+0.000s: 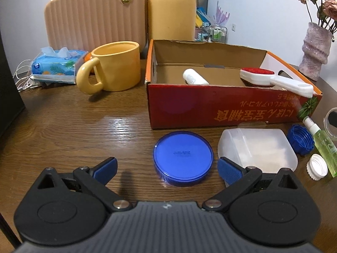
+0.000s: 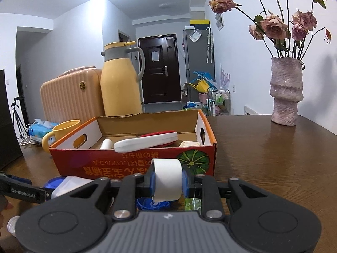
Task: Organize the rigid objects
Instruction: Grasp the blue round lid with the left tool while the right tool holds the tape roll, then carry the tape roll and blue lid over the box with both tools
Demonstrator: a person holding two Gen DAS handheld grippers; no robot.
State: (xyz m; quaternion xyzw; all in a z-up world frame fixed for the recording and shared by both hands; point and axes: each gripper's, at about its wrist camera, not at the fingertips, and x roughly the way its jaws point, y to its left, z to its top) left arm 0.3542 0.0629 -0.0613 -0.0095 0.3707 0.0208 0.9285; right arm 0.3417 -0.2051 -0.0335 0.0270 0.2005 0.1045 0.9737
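Wood-grain table (image 1: 63, 126), home room behind: door, fridge, pink vase (image 2: 286, 92) with dried roses. Red cardboard box (image 1: 221, 109) sits mid-table as the collecting bin. Already inside it: white bottle (image 1: 193, 76) lying down, lint brush (image 1: 273, 78) with red pad and white handle propped on the front wall.

Left gripper (image 1: 167, 168) spread wide, nothing between the fingers, pointing down at the blue round lid (image 1: 182, 158), which lies flat on the table just in front of the box. Lid looks like thin hard plastic: light, stiff, smooth top, likely slippery. Low profile, so best bet is pinching across the rim edge, 1 finger each side; a top grab would slide off.

Right gripper (image 2: 167, 182) pinches a white tape roll (image 2: 167, 181), pads pressed on its 2 flat sides, held just in front of the box's near wall. Roll looks light, fairly firm, slightly squashable, grip seems secure.

Still on the table by the lid: clear plastic container (image 1: 257, 149) just beside it on the right, touching or nearly so, cannot tell. Hollow, light, walls may flex; take it by a wall edge. Blue threaded cap (image 1: 300, 140), white cap (image 1: 317, 166), green spray bottle (image 1: 322, 145) close together further right; small, hard, rolls easily.

Not task items: yellow mug (image 1: 113, 67), yellow jug (image 1: 171, 10), pink suitcase (image 1: 94, 14), tissue pack (image 1: 54, 65).
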